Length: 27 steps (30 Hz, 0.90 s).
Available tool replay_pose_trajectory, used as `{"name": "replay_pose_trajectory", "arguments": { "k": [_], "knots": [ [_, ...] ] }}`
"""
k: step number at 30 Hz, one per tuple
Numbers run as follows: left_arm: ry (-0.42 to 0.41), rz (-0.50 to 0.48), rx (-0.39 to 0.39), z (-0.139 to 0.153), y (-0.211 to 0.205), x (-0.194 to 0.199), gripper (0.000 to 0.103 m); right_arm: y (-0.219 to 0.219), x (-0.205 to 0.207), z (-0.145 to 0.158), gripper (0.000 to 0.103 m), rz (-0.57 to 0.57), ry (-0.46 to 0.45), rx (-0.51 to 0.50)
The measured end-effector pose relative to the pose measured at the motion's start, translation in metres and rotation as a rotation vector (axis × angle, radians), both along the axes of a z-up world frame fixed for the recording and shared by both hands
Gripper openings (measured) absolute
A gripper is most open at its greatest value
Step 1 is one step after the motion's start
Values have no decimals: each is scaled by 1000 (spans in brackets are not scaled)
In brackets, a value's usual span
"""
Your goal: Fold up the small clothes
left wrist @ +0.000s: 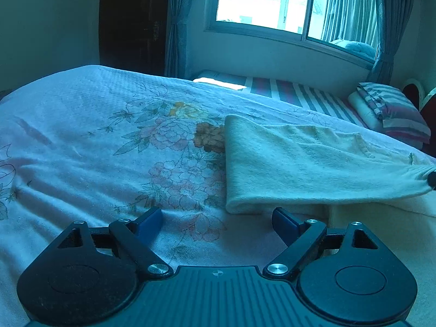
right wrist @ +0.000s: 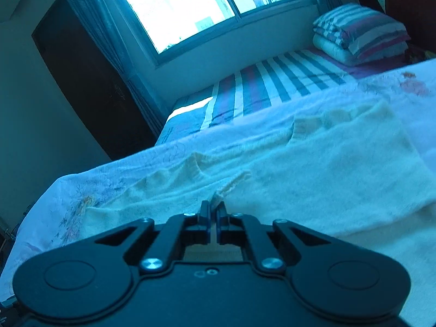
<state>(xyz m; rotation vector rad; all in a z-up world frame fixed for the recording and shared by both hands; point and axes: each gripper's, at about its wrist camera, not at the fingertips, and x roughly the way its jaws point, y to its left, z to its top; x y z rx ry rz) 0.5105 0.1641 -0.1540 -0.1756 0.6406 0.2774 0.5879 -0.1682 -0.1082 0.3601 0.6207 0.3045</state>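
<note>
Pinching a seamed edge of the cream, fuzzy knit garment [right wrist: 313, 169], the right gripper [right wrist: 214, 209] has its black jaws pressed together on the cloth. From that pinch the soft garment stretches away across the white floral towelling bedspread [left wrist: 81, 125], its long axis running sideways in the left wrist view, with a rounded folded end at the left. The left gripper [left wrist: 218, 218] holds its blue-padded fingers [left wrist: 151, 219] wide apart and empty, just beside the fold's near lower corner, above the bedspread.
</note>
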Motion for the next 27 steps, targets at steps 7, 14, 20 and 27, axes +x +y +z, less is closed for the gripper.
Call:
{"name": "replay_pose_trajectory", "arguments": {
  "k": [7, 14, 20, 27],
  "knots": [
    [-22, -59, -21, 4, -24, 17, 87, -53, 4, 14, 5, -114, -42, -80],
    [-11, -94, 7, 2, -52, 30, 87, -91, 7, 6, 5, -160, -22, -92],
    [-53, -86, 17, 11, -60, 25, 87, -110, 5, 0, 5, -173, -15, -80],
    [-18, -135, 65, 8, -79, 31, 87, -117, 4, 3, 5, -179, -36, -80]
  ]
}}
